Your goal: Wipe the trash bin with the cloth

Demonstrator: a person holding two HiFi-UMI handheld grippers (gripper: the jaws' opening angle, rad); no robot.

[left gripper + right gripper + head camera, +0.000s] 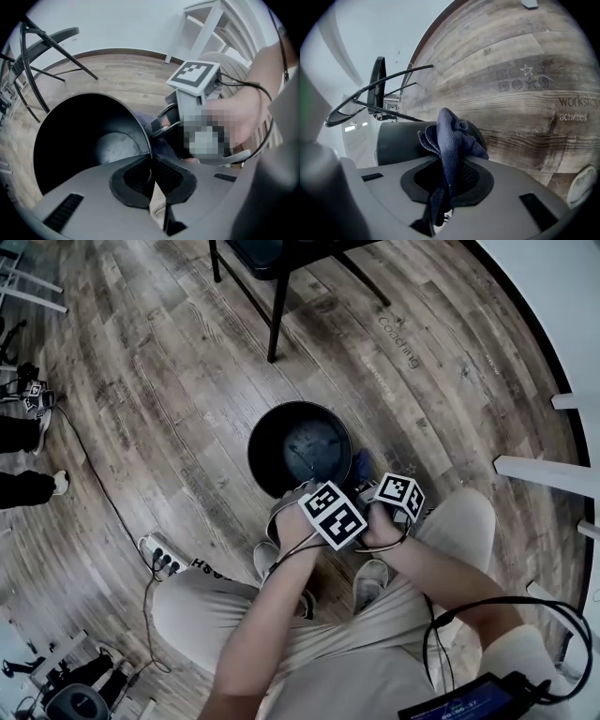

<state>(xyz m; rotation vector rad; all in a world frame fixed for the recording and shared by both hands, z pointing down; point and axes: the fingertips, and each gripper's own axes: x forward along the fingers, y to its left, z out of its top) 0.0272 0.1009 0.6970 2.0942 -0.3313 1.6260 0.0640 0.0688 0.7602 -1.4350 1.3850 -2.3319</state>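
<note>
A round black trash bin (300, 448) stands open on the wood floor in front of the person's knees. My left gripper (305, 491) points steeply down at its near rim; in the left gripper view its jaws are shut on the thin rim (150, 154), with the bin's grey bottom (112, 146) visible inside. My right gripper (367, 486) is just right of the bin, shut on a dark blue cloth (452, 140) that bunches up out of the jaws. The cloth (361, 465) hangs close beside the bin's outer wall (401, 140); I cannot tell if it touches.
A black chair's legs (276, 310) stand beyond the bin. A white power strip (157, 557) with a cable lies at the left. White shelf rails (544, 472) run along the right. The person's shoes (368, 583) sit just behind the bin. Another person's feet (56, 482) are far left.
</note>
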